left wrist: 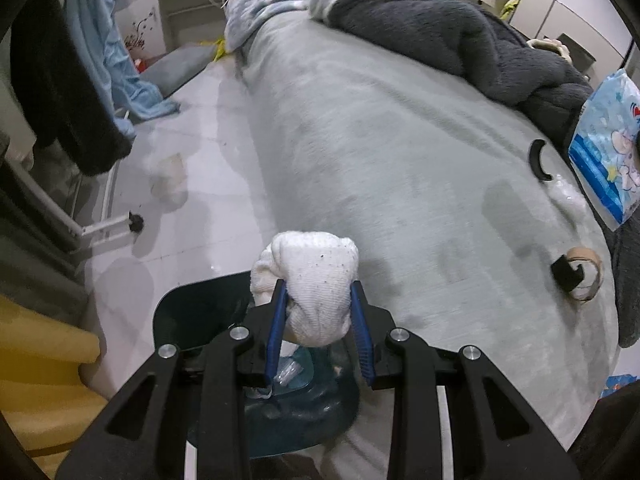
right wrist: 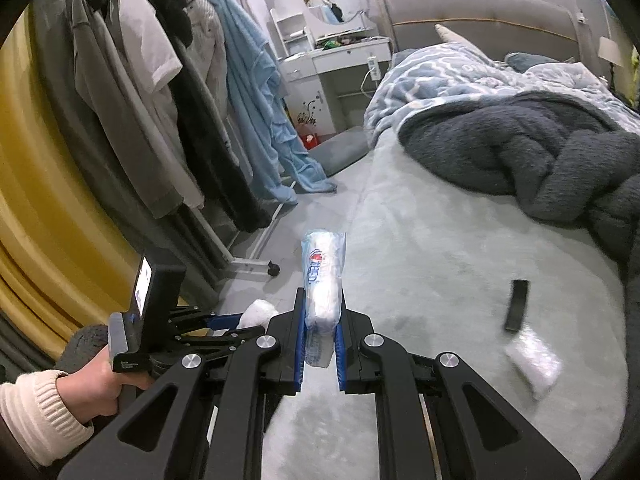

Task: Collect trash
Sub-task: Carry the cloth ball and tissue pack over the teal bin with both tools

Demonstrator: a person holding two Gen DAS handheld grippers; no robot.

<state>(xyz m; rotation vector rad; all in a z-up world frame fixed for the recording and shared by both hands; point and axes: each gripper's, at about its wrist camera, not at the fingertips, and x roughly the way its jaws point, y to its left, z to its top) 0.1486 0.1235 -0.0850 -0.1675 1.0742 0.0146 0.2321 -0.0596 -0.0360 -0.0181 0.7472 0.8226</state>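
Observation:
My left gripper (left wrist: pixel 319 292) is shut on a white knitted wad, like a balled sock (left wrist: pixel 316 280). It hangs over the rim of a dark teal trash bin (left wrist: pixel 192 320) on the floor beside the bed. Clear wrappers lie inside the bin. My right gripper (right wrist: pixel 322 300) is shut on a blue and white tissue packet (right wrist: pixel 323 276), held above the bed's edge. The right wrist view also shows the left gripper (right wrist: pixel 236 322) with the white wad (right wrist: pixel 258 312) and the hand (right wrist: pixel 92 384) that holds it. The packet (left wrist: pixel 608 148) appears at the right edge of the left wrist view.
On the grey-green bed sheet (left wrist: pixel 380 140) lie a black curved piece (left wrist: pixel 538 160), a crumpled clear wrapper (right wrist: pixel 534 364), a black strip (right wrist: pixel 516 306) and a tape roll (left wrist: pixel 588 276). A dark fleece blanket (right wrist: pixel 520 152) covers the far side. A clothes rack (right wrist: pixel 168 100) stands left.

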